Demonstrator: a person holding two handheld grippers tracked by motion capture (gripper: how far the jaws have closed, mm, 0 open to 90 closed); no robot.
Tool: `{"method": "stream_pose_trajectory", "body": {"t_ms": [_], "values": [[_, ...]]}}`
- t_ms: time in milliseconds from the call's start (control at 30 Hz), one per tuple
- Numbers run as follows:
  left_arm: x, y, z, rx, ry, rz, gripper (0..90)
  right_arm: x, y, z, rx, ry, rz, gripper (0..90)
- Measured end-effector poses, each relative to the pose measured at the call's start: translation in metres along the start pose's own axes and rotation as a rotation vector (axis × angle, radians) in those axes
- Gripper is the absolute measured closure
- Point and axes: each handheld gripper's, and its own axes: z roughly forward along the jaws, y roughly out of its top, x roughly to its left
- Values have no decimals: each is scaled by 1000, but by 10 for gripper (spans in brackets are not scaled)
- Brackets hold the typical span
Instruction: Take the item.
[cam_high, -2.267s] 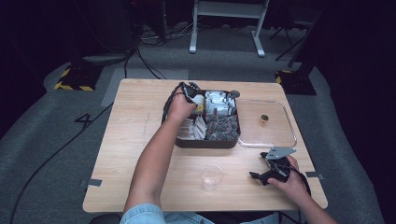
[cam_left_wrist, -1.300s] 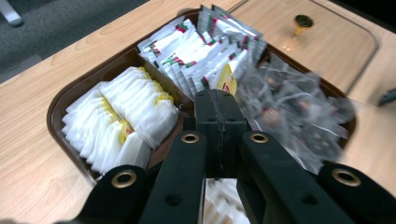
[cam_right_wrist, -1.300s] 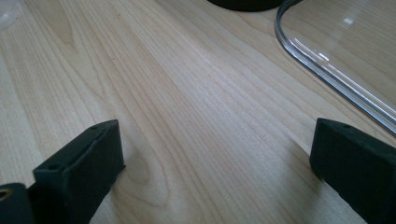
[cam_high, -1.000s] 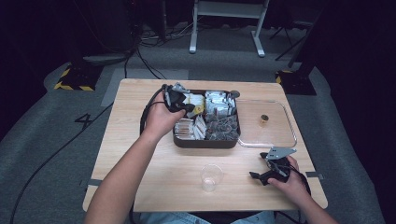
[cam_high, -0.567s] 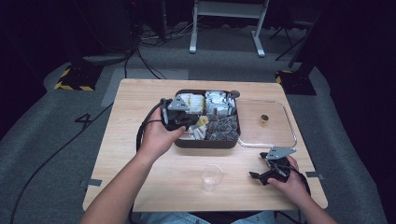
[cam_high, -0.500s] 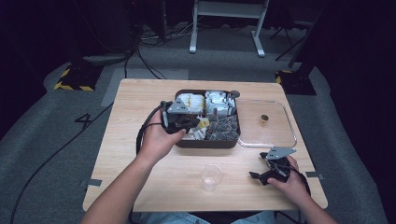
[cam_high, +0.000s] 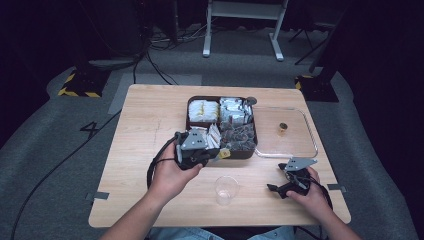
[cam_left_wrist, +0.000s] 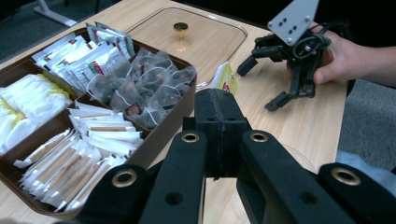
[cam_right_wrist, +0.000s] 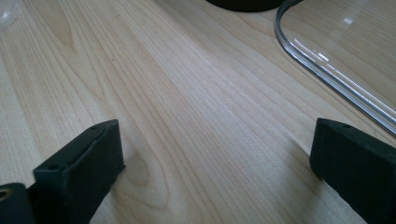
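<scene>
My left gripper (cam_high: 218, 154) hovers over the near edge of the brown compartment tray (cam_high: 189, 107), shut on a small yellow packet (cam_high: 223, 153). In the left gripper view the closed jaws (cam_left_wrist: 217, 116) pinch that yellow packet (cam_left_wrist: 224, 77), which sticks out past the tips. The tray (cam_left_wrist: 173, 115) holds white sachets, foil packets, mesh tea bags and yellow-white packs. My right gripper (cam_high: 276, 177) rests open on the table at the near right, held by a hand; the right gripper (cam_left_wrist: 260, 83) also appears in the left gripper view. Bare wood lies between its jaws (cam_right_wrist: 215, 158).
A clear lid (cam_high: 300, 136) with a gold knob (cam_high: 283, 128) lies flat to the right of the tray. A clear plastic cup (cam_high: 226, 189) stands near the front edge between both hands. The lid's rim (cam_right_wrist: 336, 79) runs close to the right gripper.
My left gripper has pulled back from the tray's far left compartment to its near edge, carrying the yellow packet. The right gripper has stayed still.
</scene>
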Motion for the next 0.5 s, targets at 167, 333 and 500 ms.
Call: {"method": "stream_pose_trajectory", "body": {"t_ms": [167, 333, 500], "values": [[-11, -8, 4, -3, -25, 4, 900, 0, 0, 0, 0, 0, 0, 28], [-19, -16, 11, 4, -62, 4, 900, 0, 0, 0, 0, 0, 0, 28], [-24, -22, 17, 10, -86, -2, 900, 0, 0, 0, 0, 0, 0, 28]]}}
